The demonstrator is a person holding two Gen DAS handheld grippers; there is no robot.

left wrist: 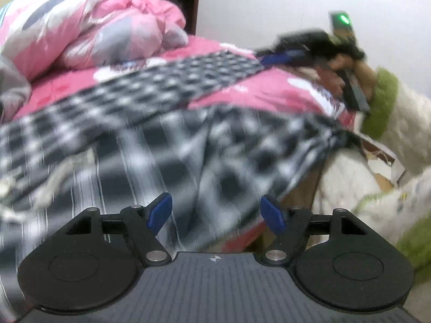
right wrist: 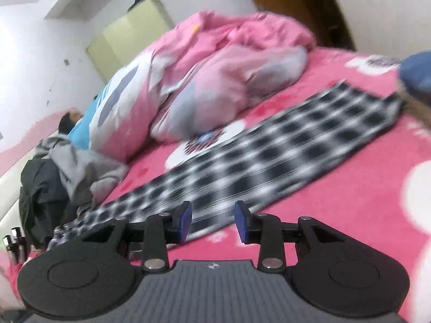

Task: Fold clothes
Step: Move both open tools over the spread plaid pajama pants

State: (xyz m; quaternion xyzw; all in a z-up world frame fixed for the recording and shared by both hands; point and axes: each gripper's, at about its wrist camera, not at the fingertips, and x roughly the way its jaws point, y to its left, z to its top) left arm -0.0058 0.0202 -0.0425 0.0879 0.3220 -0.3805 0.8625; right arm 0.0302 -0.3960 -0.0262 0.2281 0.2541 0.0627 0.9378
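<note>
The left tool (left wrist: pixel 216 211) is spread wide, gripping nothing, just above the bunched near end of the black-and-white checked garment (left wrist: pixel 172 140). The right tool (right wrist: pixel 213 222) is likewise released, poised over the garment's edge. The garment lies stretched along the pink bed (right wrist: pixel 350 188), beside a heaped pink quilt (right wrist: pixel 215 80).

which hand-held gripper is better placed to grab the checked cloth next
Left, probably: the left hand-held gripper is open with the checked cloth bunched between its fingers. The right hand-held gripper is open at the cloth's flat edge.
</note>
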